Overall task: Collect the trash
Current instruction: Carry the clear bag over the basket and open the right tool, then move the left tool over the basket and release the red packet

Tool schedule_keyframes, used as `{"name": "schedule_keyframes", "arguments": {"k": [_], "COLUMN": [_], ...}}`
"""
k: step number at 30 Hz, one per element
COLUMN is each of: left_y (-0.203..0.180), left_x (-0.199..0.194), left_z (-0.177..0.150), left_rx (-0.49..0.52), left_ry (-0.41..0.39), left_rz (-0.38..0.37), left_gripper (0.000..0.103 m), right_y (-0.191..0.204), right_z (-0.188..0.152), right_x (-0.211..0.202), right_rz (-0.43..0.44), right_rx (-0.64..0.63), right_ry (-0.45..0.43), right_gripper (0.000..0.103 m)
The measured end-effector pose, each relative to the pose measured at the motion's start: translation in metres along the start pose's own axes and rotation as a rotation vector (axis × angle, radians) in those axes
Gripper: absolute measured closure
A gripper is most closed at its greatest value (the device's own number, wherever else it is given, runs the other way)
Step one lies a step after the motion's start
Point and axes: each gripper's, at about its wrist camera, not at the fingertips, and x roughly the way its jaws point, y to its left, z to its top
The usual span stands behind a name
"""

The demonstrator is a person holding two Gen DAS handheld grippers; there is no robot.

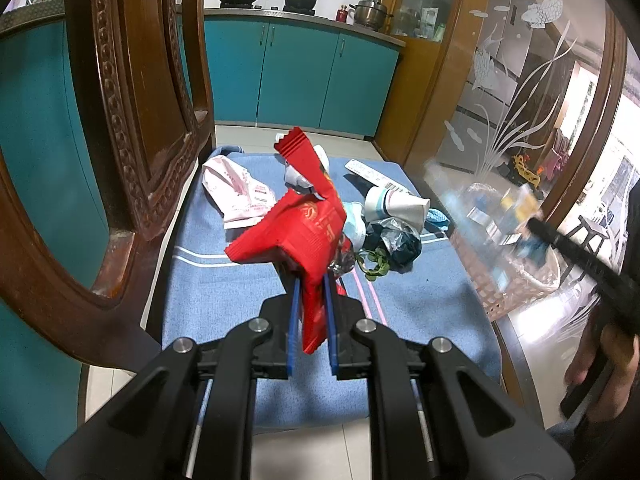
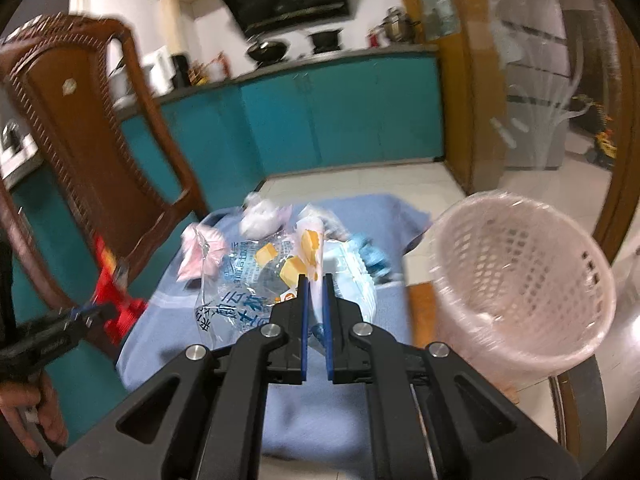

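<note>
My left gripper [image 1: 311, 280] is shut on a red snack wrapper [image 1: 308, 224] and holds it above the blue cushion [image 1: 224, 300] of a chair. My right gripper [image 2: 315, 280] is shut on a clear plastic bag with blue print and yellow pieces [image 2: 248, 280], held above the same cushion [image 2: 288, 420]. A pink mesh waste basket [image 2: 524, 292] stands just right of the right gripper; it shows blurred in the left wrist view [image 1: 504, 280]. On the cushion lie a pink-white wrapper [image 1: 236, 192], a paper cup [image 1: 400, 202], a dark crumpled bag [image 1: 396, 240] and a blue mask [image 1: 354, 220].
The carved wooden chair back [image 1: 132, 120] rises at the left. Teal kitchen cabinets [image 1: 300, 76] stand behind. An etched glass door [image 1: 516, 100] is at the right. The left gripper with the red wrapper [image 2: 116, 300] shows at the left of the right wrist view.
</note>
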Motion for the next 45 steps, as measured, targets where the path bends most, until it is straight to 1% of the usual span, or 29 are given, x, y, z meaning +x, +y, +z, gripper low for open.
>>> {"name": "schedule_keyframes", "arguments": {"k": [1, 3, 5, 7, 8, 9, 10, 12, 13, 14, 16, 17, 19, 23, 25, 26, 28, 29, 30, 31, 32, 33, 34, 36, 38, 40, 42, 44, 45], "left_y": [0.0, 0.0, 0.0, -0.001, -0.001, -0.002, -0.004, -0.009, -0.013, -0.015, -0.026, -0.032, -0.05, -0.101, -0.148, -0.163, -0.214, -0.231, -0.254, -0.272, -0.287, -0.3, -0.304, -0.294, -0.273, -0.239, -0.202, -0.155, -0.14], "left_x": [0.001, 0.002, 0.003, 0.004, 0.005, 0.006, 0.008, 0.012, 0.015, 0.016, 0.02, 0.021, 0.024, 0.04, 0.054, 0.059, 0.078, 0.085, 0.095, 0.106, 0.116, 0.128, 0.134, 0.135, 0.127, 0.108, 0.083, 0.052, 0.043], "left_z": [-0.001, -0.001, -0.003, -0.004, -0.003, -0.004, -0.004, -0.007, -0.01, -0.011, -0.015, -0.017, -0.019, -0.009, 0.005, 0.009, 0.025, 0.029, 0.035, 0.039, 0.042, 0.043, 0.044, 0.043, 0.041, 0.036, 0.032, 0.026, 0.024], "left_rx": [0.0, 0.002, 0.003, 0.004, 0.005, 0.008, 0.012, 0.025, 0.033, 0.041, 0.066, 0.081, 0.12, 0.169, 0.199, 0.208, 0.232, 0.24, 0.255, 0.269, 0.283, 0.292, 0.288, 0.265, 0.243, 0.256, 0.263, 0.236, 0.219], "left_ry": [0.002, 0.005, 0.009, 0.012, 0.013, 0.016, 0.019, 0.028, 0.033, 0.036, 0.047, 0.051, 0.052, 0.06, 0.06, 0.059, 0.061, 0.064, 0.071, 0.086, 0.106, 0.127, 0.125, 0.098, 0.086, 0.061, 0.028, 0.001, -0.006], "left_rz": [0.0, 0.0, 0.0, -0.001, -0.002, -0.005, -0.008, -0.015, -0.018, -0.021, -0.032, -0.039, -0.062, -0.133, -0.196, -0.221, -0.307, -0.335, -0.371, -0.391, -0.395, -0.38, -0.353, -0.294, -0.28, -0.221, -0.151, -0.086, -0.065], "left_gripper": [0.09, 0.09, 0.09, 0.09, 0.09, 0.09, 0.09, 0.09, 0.09, 0.09, 0.09, 0.09, 0.09, 0.09, 0.09, 0.09, 0.09, 0.09, 0.087, 0.076, 0.071, 0.053, 0.041, 0.036, 0.034, 0.031, 0.026, 0.023, 0.022], "right_y": [-0.011, -0.049, -0.085, -0.117, -0.128, -0.139, -0.15, -0.164, -0.165, -0.166, -0.165, -0.164, -0.166, -0.17, -0.175, -0.179, -0.187, -0.19, -0.192, -0.19, -0.191, -0.193, -0.193, -0.189, -0.185, -0.178, -0.164, -0.145, -0.132], "right_z": [0.003, 0.013, 0.016, 0.014, 0.012, 0.009, 0.005, 0.002, 0.002, 0.005, 0.008, 0.008, 0.008, 0.009, 0.008, 0.007, 0.006, 0.006, 0.006, 0.006, 0.006, 0.007, 0.007, 0.009, 0.011, 0.012, 0.012, 0.015, 0.015], "right_x": [-0.001, -0.003, 0.002, 0.01, 0.015, 0.021, 0.027, 0.027, 0.024, 0.014, -0.008, -0.021, -0.042, -0.054, -0.056, -0.058, -0.06, -0.061, -0.063, -0.066, -0.069, -0.071, -0.07, -0.069, -0.065, -0.06, -0.051, -0.038, -0.031], "right_rz": [-0.019, -0.083, -0.122, -0.168, -0.19, -0.199, -0.193, -0.174, -0.17, -0.162, -0.142, -0.133, -0.133, -0.158, -0.16, -0.163, -0.16, -0.154, -0.152, -0.154, -0.153, -0.153, -0.153, -0.146, -0.135, -0.122, -0.105, -0.068, -0.049], "right_rx": [0.022, 0.113, 0.201, 0.273, 0.301, 0.327, 0.365, 0.434, 0.443, 0.454, 0.476, 0.494, 0.52, 0.539, 0.567, 0.584, 0.622, 0.637, 0.643, 0.644, 0.643, 0.638, 0.629, 0.61, 0.589, 0.562, 0.523, 0.469, 0.429], "right_ry": [-0.017, -0.057, -0.06, -0.061, -0.057, -0.038, -0.016, 0.0, -0.004, -0.032, -0.097, -0.143, -0.221, -0.291, -0.302, -0.305, -0.309, -0.311, -0.316, -0.321, -0.323, -0.323, -0.32, -0.306, -0.291, -0.268, -0.232, -0.172, -0.136], "right_gripper": [0.096, 0.096, 0.096, 0.093, 0.077, 0.056, 0.048, 0.046, 0.046, 0.046, 0.042, 0.035, 0.029, 0.027, 0.027, 0.027, 0.027, 0.027, 0.027, 0.027, 0.027, 0.027, 0.027, 0.027, 0.027, 0.027, 0.027, 0.027, 0.027]}}
